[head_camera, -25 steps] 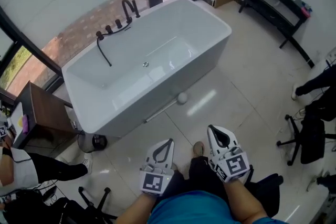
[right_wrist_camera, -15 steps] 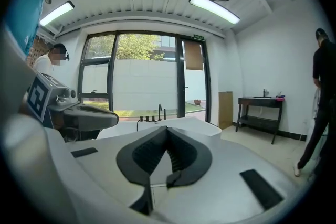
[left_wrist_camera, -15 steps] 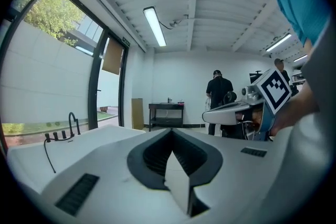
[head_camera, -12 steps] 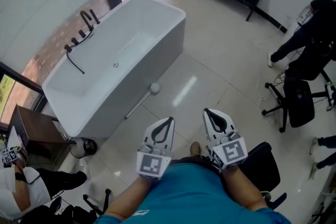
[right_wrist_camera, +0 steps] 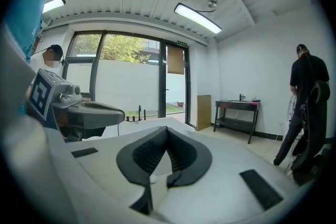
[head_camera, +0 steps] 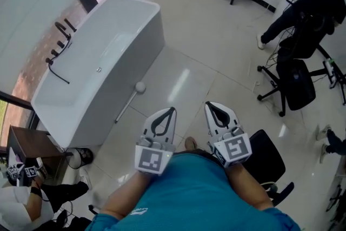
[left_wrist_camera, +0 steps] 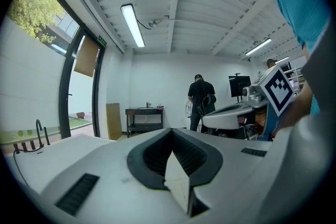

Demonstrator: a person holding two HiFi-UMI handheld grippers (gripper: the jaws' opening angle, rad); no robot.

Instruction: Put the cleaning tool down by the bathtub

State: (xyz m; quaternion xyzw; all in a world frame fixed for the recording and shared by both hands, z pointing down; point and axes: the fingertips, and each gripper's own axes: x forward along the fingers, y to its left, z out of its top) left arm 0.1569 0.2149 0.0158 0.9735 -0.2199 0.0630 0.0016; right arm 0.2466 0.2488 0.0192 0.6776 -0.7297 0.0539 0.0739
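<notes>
The cleaning tool (head_camera: pixel 128 101) lies on the floor (head_camera: pixel 211 57) just beside the bathtub (head_camera: pixel 113 35), with its long handle along the tub's wall and its round head at the far end. The left gripper (head_camera: pixel 172 111) and right gripper (head_camera: pixel 210 105) hover near the person's body, well apart from the tool. Both have their jaws closed together on nothing.

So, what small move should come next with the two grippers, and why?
Probably none on the tool. The cleaning tool already lies on the floor beside the bathtub. The left gripper and the right gripper both have their jaws together with nothing between them, so I would simply hold them near the body.
</notes>
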